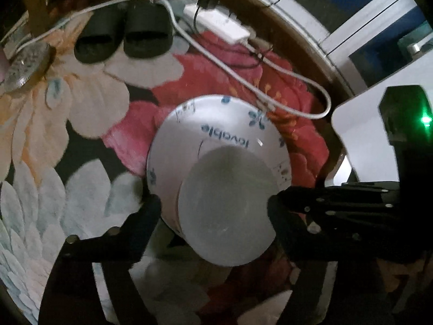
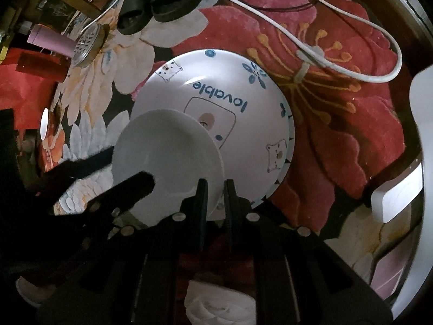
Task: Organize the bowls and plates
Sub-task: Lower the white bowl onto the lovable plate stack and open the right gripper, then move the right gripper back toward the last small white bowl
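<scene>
A white plate printed "lovable" with bears and blue flowers (image 1: 216,124) (image 2: 243,86) lies on the floral carpet. Over its near side a smaller plain white plate (image 1: 227,205) (image 2: 167,157) is held tilted. My right gripper (image 2: 215,187) is shut on that small plate's near rim; in the left wrist view it reaches in from the right (image 1: 273,205). My left gripper (image 1: 216,216) stands open, one finger on each side of the small plate, with no pad pressing on it. In the right wrist view its fingers (image 2: 140,181) come in from the left.
A pair of black slippers (image 1: 121,38) (image 2: 159,2), a white cable (image 1: 243,75) (image 2: 324,38) and a power strip (image 1: 219,24) lie at the carpet's far side. A perforated metal disc (image 1: 27,65) (image 2: 86,43) and a lilac cup (image 2: 51,40) sit at the left, white furniture (image 2: 422,135) at the right.
</scene>
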### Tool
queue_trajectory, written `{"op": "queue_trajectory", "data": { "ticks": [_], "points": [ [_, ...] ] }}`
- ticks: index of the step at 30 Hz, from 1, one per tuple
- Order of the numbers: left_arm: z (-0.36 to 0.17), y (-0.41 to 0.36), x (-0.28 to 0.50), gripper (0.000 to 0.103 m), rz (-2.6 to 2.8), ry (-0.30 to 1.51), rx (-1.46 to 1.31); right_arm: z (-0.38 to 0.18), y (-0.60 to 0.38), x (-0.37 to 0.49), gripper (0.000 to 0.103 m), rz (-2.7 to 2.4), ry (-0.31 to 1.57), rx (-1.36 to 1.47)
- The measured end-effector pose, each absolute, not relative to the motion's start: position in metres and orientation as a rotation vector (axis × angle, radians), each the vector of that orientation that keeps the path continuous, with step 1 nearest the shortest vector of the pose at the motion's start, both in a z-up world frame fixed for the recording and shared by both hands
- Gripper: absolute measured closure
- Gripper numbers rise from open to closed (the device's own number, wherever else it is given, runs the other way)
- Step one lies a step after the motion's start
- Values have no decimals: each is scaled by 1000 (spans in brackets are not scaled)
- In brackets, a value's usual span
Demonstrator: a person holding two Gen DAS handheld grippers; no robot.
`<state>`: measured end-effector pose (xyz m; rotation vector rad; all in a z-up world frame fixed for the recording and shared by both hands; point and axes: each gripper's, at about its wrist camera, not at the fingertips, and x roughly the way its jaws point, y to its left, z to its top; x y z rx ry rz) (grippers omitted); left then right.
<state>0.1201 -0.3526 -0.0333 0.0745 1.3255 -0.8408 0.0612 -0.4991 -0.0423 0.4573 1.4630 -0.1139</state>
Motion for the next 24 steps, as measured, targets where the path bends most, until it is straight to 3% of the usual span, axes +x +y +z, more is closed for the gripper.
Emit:
{"op": "queue_trajectory", "data": {
  "ticks": [7, 16, 18, 20, 22, 24],
  "points": [
    [-19, -332, 124, 3, -797, 1268, 64, -26, -492, 64, 89, -111, 1429, 442],
    [-17, -304, 133, 3, -728, 1256, 61, -8, -477, 66, 88, -136, 1404, 426],
    [-17, -297, 134, 3, -714, 1254, 57, -8, -475, 68, 79, -140, 1408, 421],
    [-16, -290, 135, 3, -700, 1247, 56, -7, -473, 68, 46, -147, 1401, 426],
    [-16, -283, 136, 3, -683, 1238, 55, -5, -472, 67, 31, -162, 1385, 435],
    [-16, -277, 138, 3, -669, 1233, 54, -3, -471, 68, 24, -171, 1374, 437]
  ]
}}
